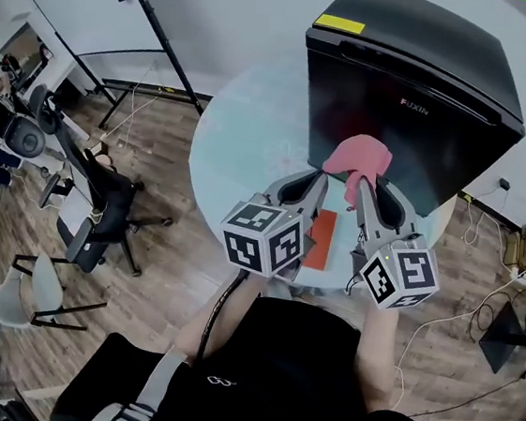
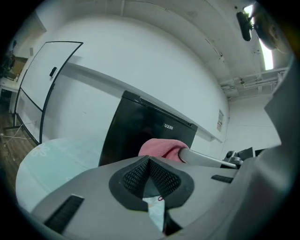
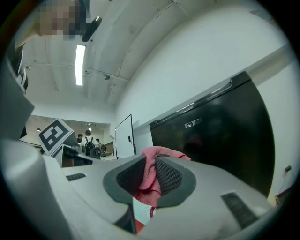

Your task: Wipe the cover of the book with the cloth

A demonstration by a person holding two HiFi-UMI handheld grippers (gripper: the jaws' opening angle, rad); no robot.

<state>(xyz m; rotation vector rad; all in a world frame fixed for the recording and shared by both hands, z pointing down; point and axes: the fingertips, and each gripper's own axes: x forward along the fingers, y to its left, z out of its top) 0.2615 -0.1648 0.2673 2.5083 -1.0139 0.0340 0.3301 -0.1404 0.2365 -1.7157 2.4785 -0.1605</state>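
Right gripper: jaws clenched on the pink cloth. A fold is pinched between the pads, and the rest bunches above and hangs below the tips.

Left gripper: jaws pressed together with nothing between them. It isn't touching the book.

The book, with an orange-red cover, lies flat on the round glass table at the near edge. In the head view it sits between the two grippers, mostly under them. The cloth is at 12 o'clock from the book, near it but apparently held up off the cover. I see no contact in any view. The black cabinet stands at 1 o'clock at the back of the table, well clear of the work.

Progress, my read:
- Cloth pickup is done and the grip looks solid.
- The wipe itself doesn't look started, since the cloth is in the air and both grippers are raised.
- I can't tell from the cover whether any pass has been made.

What's left:
- Lower the cloth onto the cover.
- Sweep it across, probably from 12 to 6 or side to side.
- The left gripper could pin the book so it doesn't slide on the glass.

Only a small wad hangs below the tips, so the jaw tips may scrape the cover instead of the cloth.
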